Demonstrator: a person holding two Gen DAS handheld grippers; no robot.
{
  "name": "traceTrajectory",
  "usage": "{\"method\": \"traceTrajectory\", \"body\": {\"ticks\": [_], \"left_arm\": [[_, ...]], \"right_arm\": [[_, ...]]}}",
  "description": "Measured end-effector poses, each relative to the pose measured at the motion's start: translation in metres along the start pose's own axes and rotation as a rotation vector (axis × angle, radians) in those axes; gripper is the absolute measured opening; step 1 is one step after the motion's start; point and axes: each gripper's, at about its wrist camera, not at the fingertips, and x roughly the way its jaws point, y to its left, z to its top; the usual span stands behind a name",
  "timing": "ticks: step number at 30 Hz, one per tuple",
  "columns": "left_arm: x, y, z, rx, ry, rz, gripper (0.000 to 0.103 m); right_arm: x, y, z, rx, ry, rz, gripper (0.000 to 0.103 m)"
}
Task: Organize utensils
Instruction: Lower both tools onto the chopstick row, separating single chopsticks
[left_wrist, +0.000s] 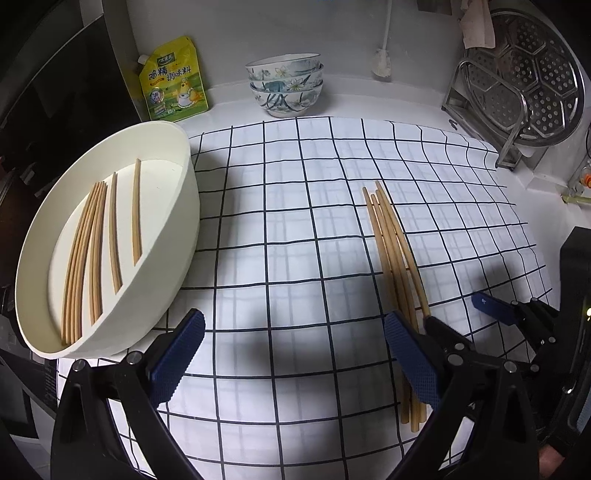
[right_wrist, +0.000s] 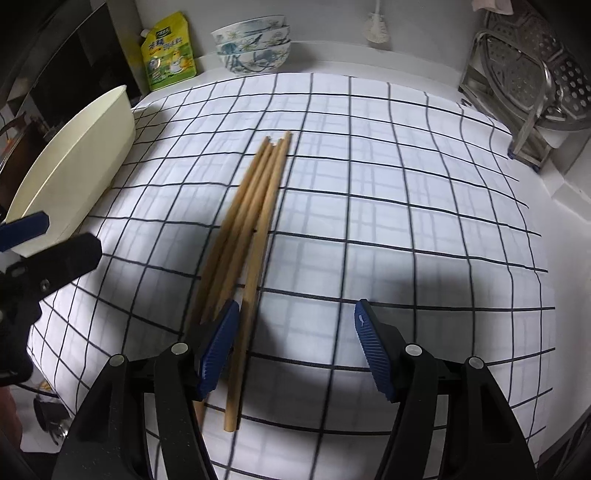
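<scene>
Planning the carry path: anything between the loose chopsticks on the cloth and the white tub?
Nothing visible blocks it. The bundle of wooden chopsticks lies on the checked white cloth, and only bare cloth separates it from the oval cream plastic tub. The open left claw hovers low over that stretch.

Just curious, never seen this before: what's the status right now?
Left claw open, empty. Right claw open, beside loose chopsticks on checked cloth. More chopsticks already in cream tray. Nothing in the way.

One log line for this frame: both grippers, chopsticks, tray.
left gripper: open, empty | right gripper: open, over loose chopsticks on cloth | tray: holds other chopsticks
</scene>
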Motion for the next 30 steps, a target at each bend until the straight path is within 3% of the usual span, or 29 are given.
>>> {"method": "traceTrajectory", "body": {"ticks": [12, 30], "left_arm": [[0.034, -0.024, -0.004, 0.011, 0.048, -0.051, 0.096], [0.056, -0.033, -0.003, 0.009, 0.061, 0.021, 0.098]], "right_arm": [[-0.006, -0.046, -0.008, 0.081, -0.015, -0.036, 0.062], [-0.009, -0.051, -0.005, 0.064, -0.045, 0.003, 0.062]]}}
